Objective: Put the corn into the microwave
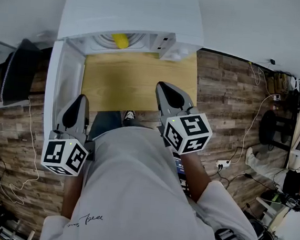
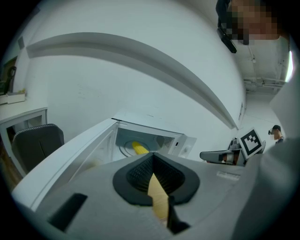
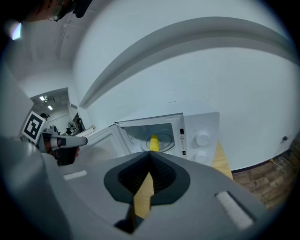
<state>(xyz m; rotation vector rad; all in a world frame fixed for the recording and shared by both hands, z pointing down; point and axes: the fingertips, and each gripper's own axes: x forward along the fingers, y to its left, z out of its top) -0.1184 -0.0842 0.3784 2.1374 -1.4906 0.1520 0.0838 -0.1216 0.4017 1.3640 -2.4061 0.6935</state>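
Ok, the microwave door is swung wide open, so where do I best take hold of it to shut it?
Probably its free edge, the end nearest you, farthest from the hinge. The door stands out from the microwave's left side as a thin upright panel, so come from the left with the left gripper, opening its shut jaws first.

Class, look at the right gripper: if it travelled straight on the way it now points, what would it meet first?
Probably the corn in the open microwave, in line just beyond the shut right gripper. It seems tilted downward, so the wooden table might come first; depth is unclear.
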